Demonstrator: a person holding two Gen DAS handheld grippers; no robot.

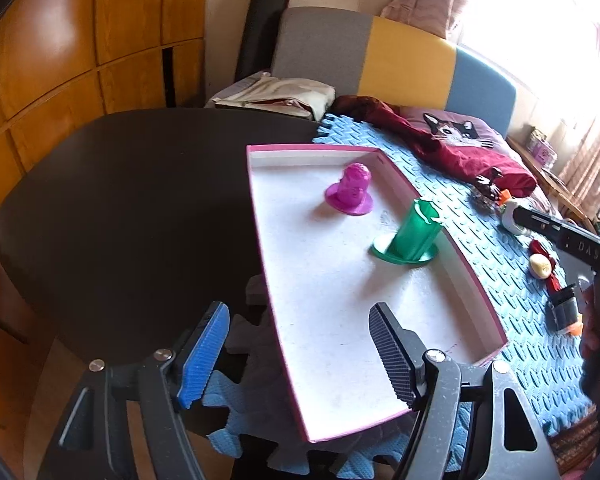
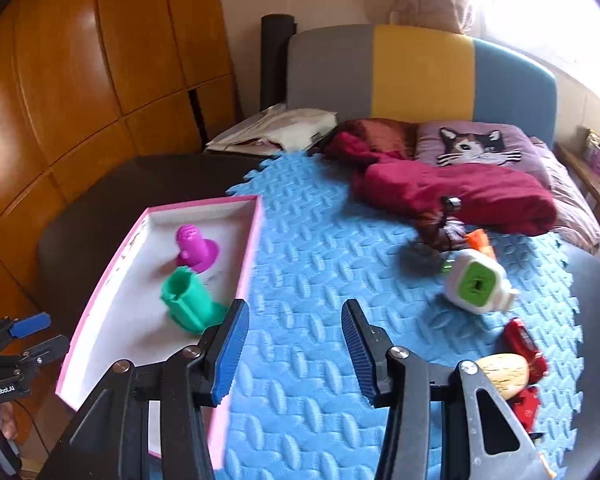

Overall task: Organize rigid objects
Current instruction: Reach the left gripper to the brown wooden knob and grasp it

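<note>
A wood-panelled wardrobe (image 2: 80,80) filled the left of both views, its top cut off by the dark lens rim. Below it lay a dark table (image 1: 120,208), partly covered by a blue foam mat (image 2: 320,280) of interlocking tiles. The left gripper (image 1: 298,354) hung over the near corner of a shallow pink-edged white tray (image 1: 320,300), its jaws released and holding nothing; in the right wrist view only its tips showed at the left edge, with a few fingers of the person's hand on its handle. The tray held two rigid plastic pieces: a purple figure (image 1: 350,194) standing on a round base toward the far end, and a green cylinder (image 1: 414,236) on a round base just beside the tray's right wall. The right gripper (image 2: 296,354) hovered over bare mat just right of the tray, jaws apart and empty. Further right on the mat lay a white and green bottle-like object (image 2: 478,286) on its side, a red toy car (image 2: 524,346) partly hidden behind a beige rounded object (image 2: 502,374), and a small orange piece (image 2: 480,240) beside a dark blurred object too indistinct to name. Behind them lay a crumpled dark red cloth (image 2: 460,196) and a cat-face cushion (image 2: 472,144), with a grey, yellow and blue headboard (image 2: 420,76) and a washed-out bright window at the far right.
</note>
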